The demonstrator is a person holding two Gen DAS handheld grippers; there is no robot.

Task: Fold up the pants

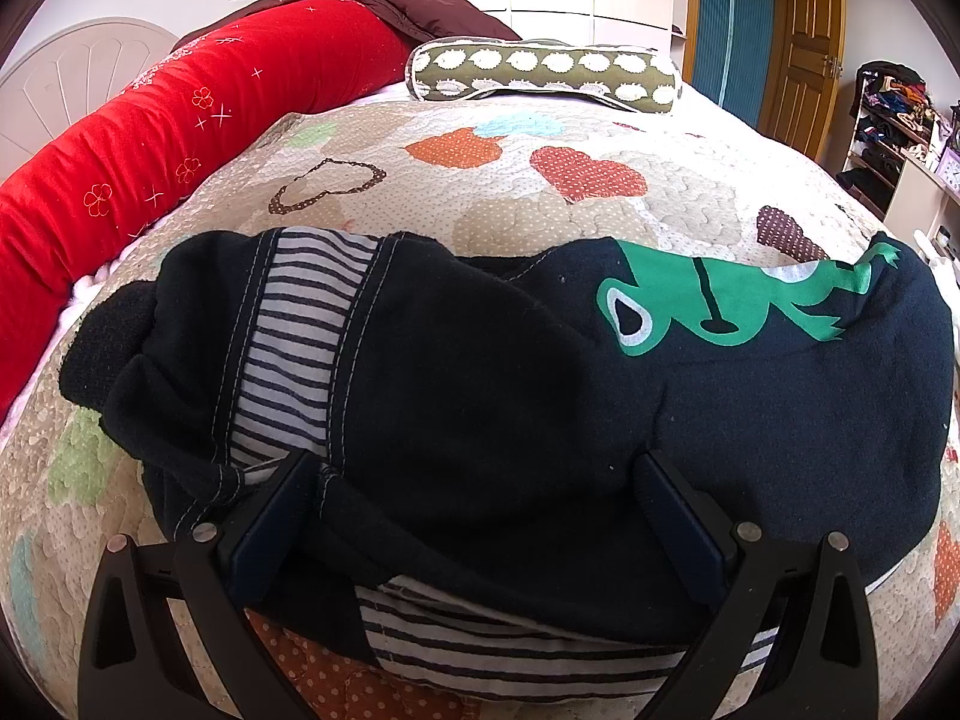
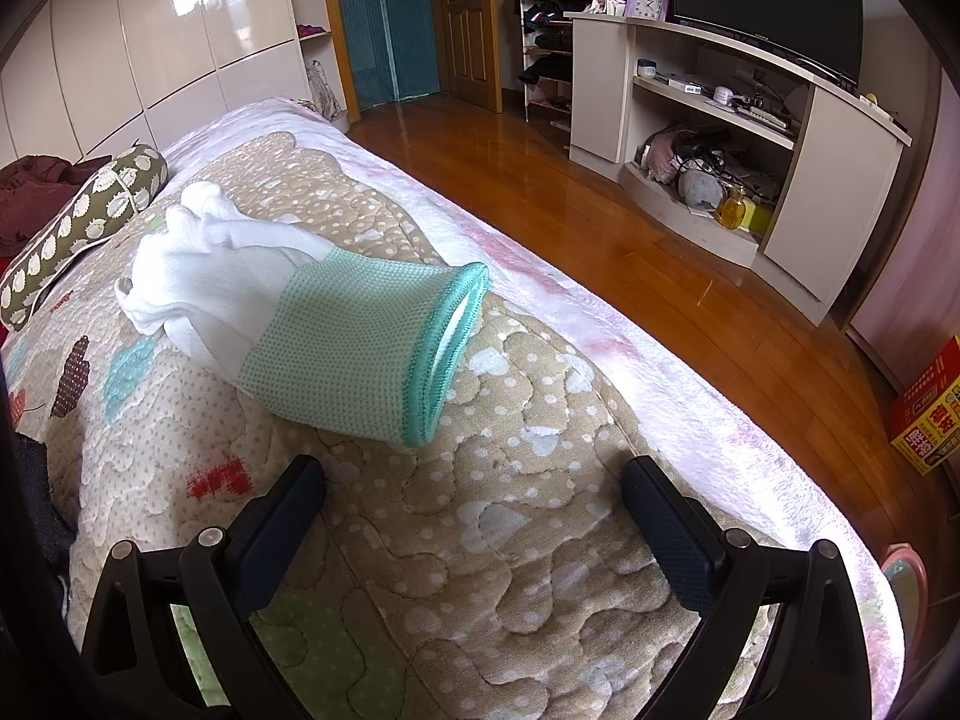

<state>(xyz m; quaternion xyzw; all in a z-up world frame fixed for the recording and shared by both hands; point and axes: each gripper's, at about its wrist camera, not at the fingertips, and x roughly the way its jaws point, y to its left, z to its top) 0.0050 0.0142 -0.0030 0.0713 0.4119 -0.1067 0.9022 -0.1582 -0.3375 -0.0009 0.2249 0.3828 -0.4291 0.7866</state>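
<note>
Dark navy pants [image 1: 480,396] with a green frog print [image 1: 738,300] and striped lining lie bunched and folded across the quilted bedspread [image 1: 456,186] in the left wrist view. My left gripper [image 1: 480,480] stands open, its fingers [image 1: 270,528] straddling the near edge of the pants, with cloth between them. In the right wrist view my right gripper [image 2: 474,480] is open over bare quilt [image 2: 480,570], nothing between its fingers. Only a dark sliver of the pants [image 2: 30,480] shows at that view's left edge.
A white glove with a mint cuff [image 2: 312,324] lies on the quilt ahead of the right gripper. A red bolster [image 1: 180,138] and a patterned pillow [image 1: 540,75] sit at the bed's far side. The bed edge [image 2: 660,372] drops to a wooden floor [image 2: 660,228]; a TV cabinet [image 2: 750,120] stands beyond.
</note>
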